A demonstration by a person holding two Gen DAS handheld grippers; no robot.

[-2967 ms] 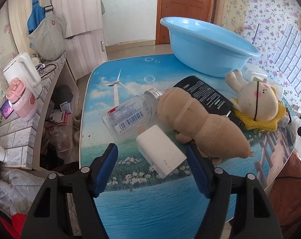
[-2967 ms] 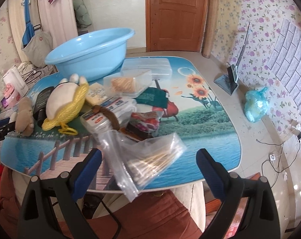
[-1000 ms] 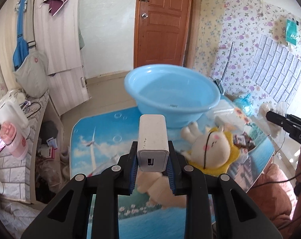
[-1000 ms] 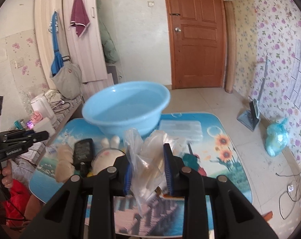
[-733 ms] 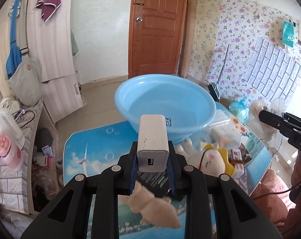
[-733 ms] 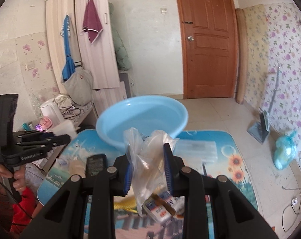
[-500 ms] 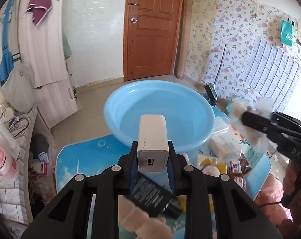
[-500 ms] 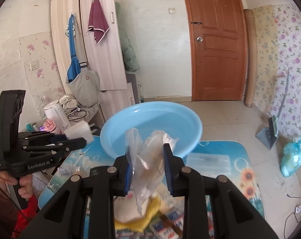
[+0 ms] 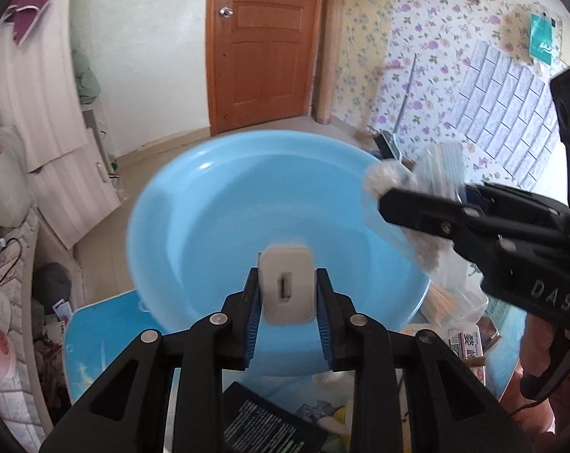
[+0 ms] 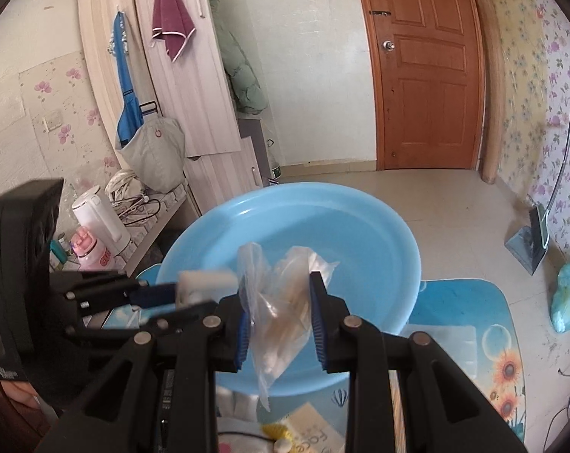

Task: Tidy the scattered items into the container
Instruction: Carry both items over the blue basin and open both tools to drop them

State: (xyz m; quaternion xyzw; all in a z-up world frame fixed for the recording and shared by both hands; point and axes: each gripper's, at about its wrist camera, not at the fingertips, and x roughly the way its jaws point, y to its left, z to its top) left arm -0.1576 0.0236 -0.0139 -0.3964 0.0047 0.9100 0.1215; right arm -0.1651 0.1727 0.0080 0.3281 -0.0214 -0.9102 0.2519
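— Where have the two claws got to?

— Both are up over the blue basin (image 9: 217, 226), which sits at the far end of the table (image 9: 96, 324), toward the wooden door (image 9: 262, 45). The left gripper (image 9: 287, 294) is clamped on a white charger block (image 9: 287, 287), its blue pads (image 9: 251, 313) pressed flat against the block's two sides, the port end facing back at the camera. The block hangs over the bowl's near half, not touching it.

— And the right one?

— The right gripper (image 10: 278, 313) is closed on a clear plastic bag (image 10: 281, 302) with pale sticks inside. The bag is crumpled between the pads and droops down below them, over the basin's near rim. From the left side you see that gripper come in across the basin's right edge, bag (image 9: 402, 204) bunched at its tip.

— Anything in the basin?

— I can't make out anything on the part of the bottom that shows.

— What's left on the table?

— At the near edge, under the left claw, a black packet with white print (image 9: 266, 422). Just beside the basin's right side there's another clear bag of sticks (image 9: 447, 302) and a small printed pack (image 9: 468, 343). On the far right corner a clear lidded box (image 10: 443, 343) lies flat next to the sunflower print.

— The person?

— Only a hand (image 10: 17, 392) on the left handle, low at the left.
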